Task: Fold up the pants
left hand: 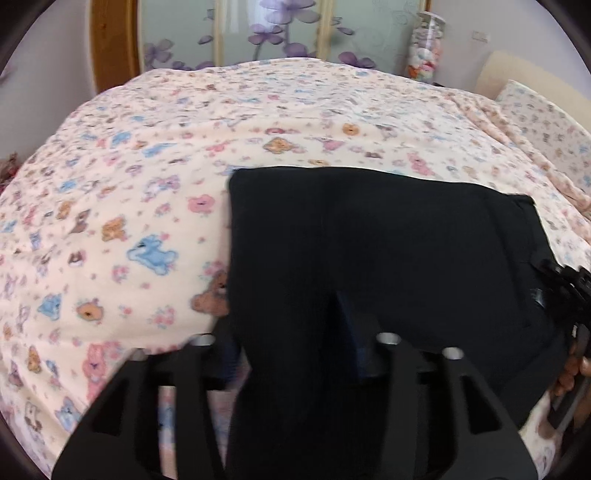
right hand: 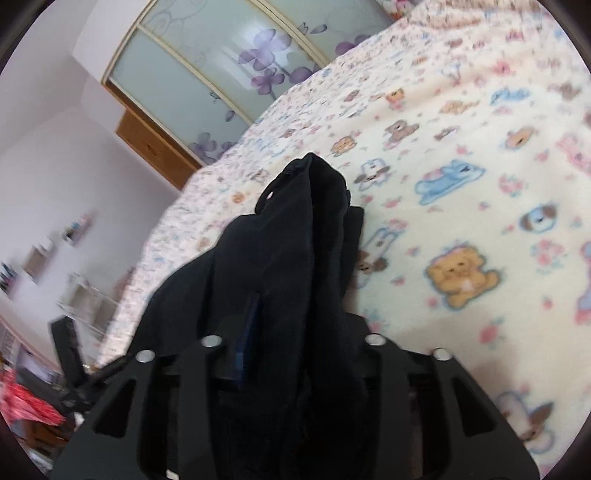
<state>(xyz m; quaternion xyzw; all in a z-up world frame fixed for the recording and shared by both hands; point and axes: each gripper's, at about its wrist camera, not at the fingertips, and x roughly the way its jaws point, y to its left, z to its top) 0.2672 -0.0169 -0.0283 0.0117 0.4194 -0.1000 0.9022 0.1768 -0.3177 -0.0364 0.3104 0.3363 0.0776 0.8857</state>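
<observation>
The black pants (left hand: 369, 240) lie folded on the animal-print bedspread (left hand: 147, 184), right of centre in the left wrist view. My left gripper (left hand: 291, 332) is shut on the pants' near edge, and the cloth drapes over its fingers. The right gripper (left hand: 569, 280) shows at the right edge of that view, at the pants' right end. In the right wrist view, my right gripper (right hand: 295, 325) is shut on a bunched, lifted part of the pants (right hand: 295, 240), which rises in a peak above the bedspread (right hand: 461, 166).
A wardrobe with frosted floral doors (left hand: 277, 33) stands behind the bed. A jar of sweets (left hand: 426, 48) stands at the back right, with a pillow (left hand: 546, 118) nearby. Shelves and clutter (right hand: 44, 314) lie off the bed's left side.
</observation>
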